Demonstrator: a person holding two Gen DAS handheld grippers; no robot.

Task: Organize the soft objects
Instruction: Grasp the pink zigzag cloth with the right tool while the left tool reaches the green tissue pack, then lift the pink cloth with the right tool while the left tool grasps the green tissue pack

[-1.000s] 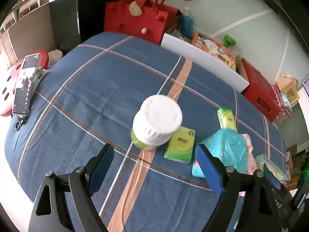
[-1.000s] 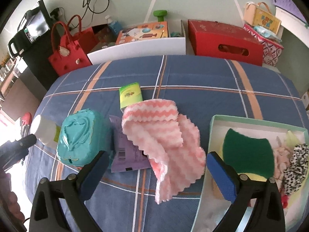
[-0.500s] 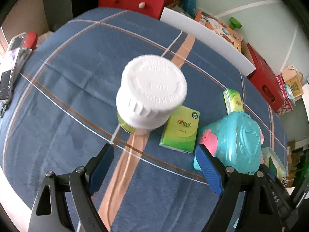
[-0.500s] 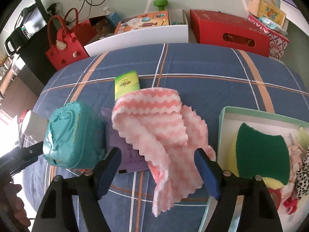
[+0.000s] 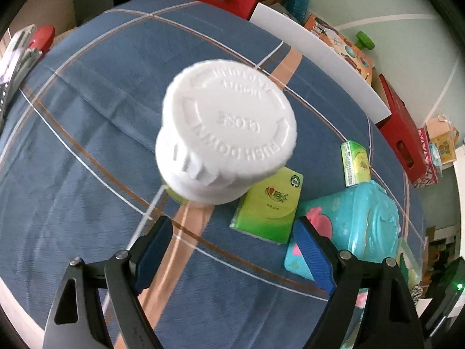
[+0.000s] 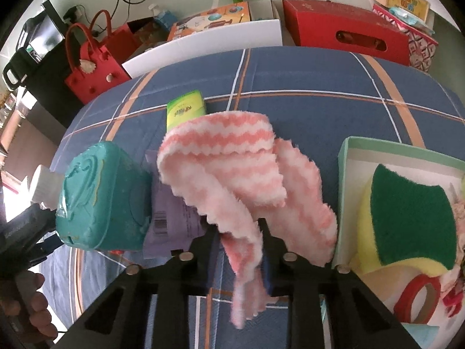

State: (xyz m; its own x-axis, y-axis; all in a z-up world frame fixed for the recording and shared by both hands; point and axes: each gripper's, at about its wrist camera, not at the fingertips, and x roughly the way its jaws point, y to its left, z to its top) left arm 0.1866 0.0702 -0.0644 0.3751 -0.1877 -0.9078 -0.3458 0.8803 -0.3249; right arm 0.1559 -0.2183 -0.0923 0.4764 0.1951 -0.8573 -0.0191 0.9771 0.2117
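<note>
Blue plaid cloth (image 6: pixel 305 87) covers the surface under both your grippers. Your right gripper (image 6: pixel 238 250) has just been closing and now pinches the lower fold of the pink-and-white wavy cloth (image 6: pixel 221 168); its pads are buried in the pile. Only this view shows the purple packet (image 6: pixel 171 218) under the cloth, and the mint tray (image 6: pixel 345 157) at right holding a green-and-yellow sponge (image 6: pixel 412 212) and red tape roll (image 6: pixel 418 296), both cut by the frame. Your left gripper (image 5: pixel 229 250) stands released, nothing between its fingers. Just beyond it rises a white-capped bottle (image 5: pixel 226 133), blurred, hiding part of a green tissue pack (image 5: pixel 270 206); a teal wipes pack (image 5: pixel 357 221) lies beside. Farther off, a white board (image 6: pixel 203 49), red bag (image 6: pixel 93 72) and red box (image 6: pixel 348 35) stand against the pale wall
</note>
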